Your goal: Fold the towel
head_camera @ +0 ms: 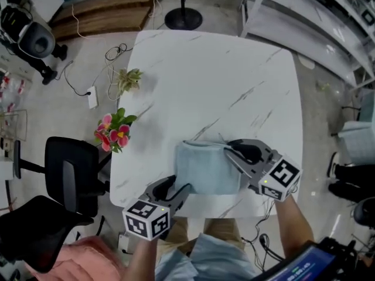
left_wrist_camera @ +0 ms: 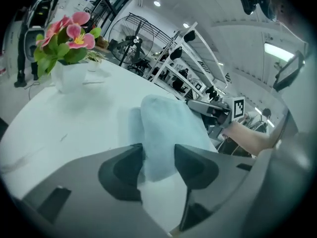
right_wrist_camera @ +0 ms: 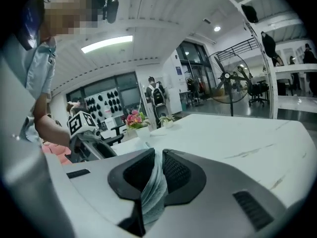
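Note:
A light blue towel [head_camera: 205,168] lies folded near the front edge of the white marble table [head_camera: 211,75]. My left gripper [head_camera: 186,189] is at the towel's near left corner. In the left gripper view this gripper [left_wrist_camera: 157,165] is open, and the end of the towel [left_wrist_camera: 168,123] lies in the gap between the pads. My right gripper [head_camera: 227,148] is at the towel's far right corner. In the right gripper view it [right_wrist_camera: 157,170] is shut on a bunched edge of the towel [right_wrist_camera: 152,197], which hangs down between the ribbed pads.
A pot of pink flowers [head_camera: 114,132] and a small green plant [head_camera: 129,79] stand at the table's left edge. A black office chair [head_camera: 64,174] is on the floor to the left. A black stand base [head_camera: 183,19] sits beyond the far edge.

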`<act>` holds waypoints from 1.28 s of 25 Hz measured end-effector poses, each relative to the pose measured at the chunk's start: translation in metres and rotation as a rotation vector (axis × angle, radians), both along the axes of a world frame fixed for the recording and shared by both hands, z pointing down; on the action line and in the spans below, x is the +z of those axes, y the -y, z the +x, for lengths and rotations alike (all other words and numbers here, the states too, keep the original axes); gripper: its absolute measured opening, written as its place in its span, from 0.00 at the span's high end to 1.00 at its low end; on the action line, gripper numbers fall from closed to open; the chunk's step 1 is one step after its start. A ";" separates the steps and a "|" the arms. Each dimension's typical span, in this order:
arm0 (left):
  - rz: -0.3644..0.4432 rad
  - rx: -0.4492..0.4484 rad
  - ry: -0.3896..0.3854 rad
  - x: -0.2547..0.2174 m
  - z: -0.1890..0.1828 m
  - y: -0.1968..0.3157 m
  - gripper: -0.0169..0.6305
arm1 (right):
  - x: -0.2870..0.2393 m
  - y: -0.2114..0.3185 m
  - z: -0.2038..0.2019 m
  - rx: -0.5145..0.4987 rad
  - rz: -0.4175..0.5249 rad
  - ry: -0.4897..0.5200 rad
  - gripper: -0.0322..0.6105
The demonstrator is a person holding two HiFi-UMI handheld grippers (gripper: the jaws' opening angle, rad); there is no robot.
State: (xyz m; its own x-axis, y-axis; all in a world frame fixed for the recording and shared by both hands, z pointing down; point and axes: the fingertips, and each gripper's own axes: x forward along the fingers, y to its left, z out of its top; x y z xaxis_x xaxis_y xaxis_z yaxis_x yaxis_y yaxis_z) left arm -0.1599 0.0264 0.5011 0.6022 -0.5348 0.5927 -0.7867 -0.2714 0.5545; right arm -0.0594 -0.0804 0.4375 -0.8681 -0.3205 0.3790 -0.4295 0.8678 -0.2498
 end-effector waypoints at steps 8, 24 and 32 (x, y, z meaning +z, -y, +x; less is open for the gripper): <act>0.033 -0.051 -0.060 -0.008 0.000 -0.003 0.85 | 0.008 0.019 -0.008 -0.015 0.042 -0.062 0.85; 0.093 -0.159 0.024 -0.048 -0.053 0.001 0.71 | 0.025 0.044 -0.008 -0.030 -0.162 -0.031 0.66; 0.296 0.068 0.022 -0.079 -0.018 0.050 0.79 | -0.020 0.008 0.003 -0.117 0.050 -0.064 0.88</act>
